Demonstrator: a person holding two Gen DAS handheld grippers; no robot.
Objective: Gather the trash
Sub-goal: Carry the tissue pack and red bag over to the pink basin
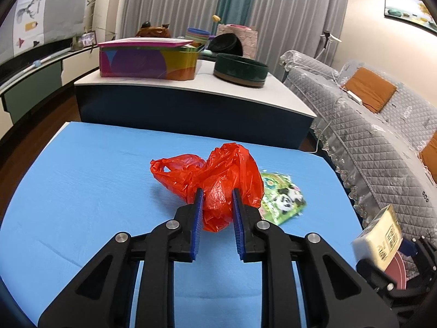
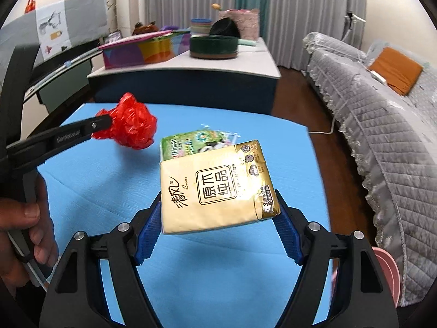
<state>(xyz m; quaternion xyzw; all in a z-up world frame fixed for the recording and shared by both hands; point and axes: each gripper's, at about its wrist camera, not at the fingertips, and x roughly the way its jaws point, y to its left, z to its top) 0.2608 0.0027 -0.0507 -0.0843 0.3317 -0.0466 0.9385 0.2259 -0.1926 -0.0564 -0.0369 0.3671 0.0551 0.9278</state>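
Observation:
A crumpled red plastic bag (image 1: 215, 180) is held above the blue table (image 1: 95, 191). My left gripper (image 1: 217, 196) is shut on the bag's near end; the bag also shows in the right wrist view (image 2: 131, 128), lifted off the table. My right gripper (image 2: 218, 205) is shut on a beige tissue pack (image 2: 215, 191) and holds it above the table; the pack also shows at the lower right of the left wrist view (image 1: 379, 237). A green panda-print wrapper (image 1: 284, 196) lies on the table beside the bag, partly hidden behind the pack in the right wrist view (image 2: 196, 142).
A pink bin (image 2: 387, 273) stands off the table's right edge. A grey quilted sofa (image 1: 368, 136) runs along the right. Behind the blue table stands a dark cabinet (image 1: 191, 109) with a colourful box (image 1: 147, 60) and a dark round tin (image 1: 240, 68).

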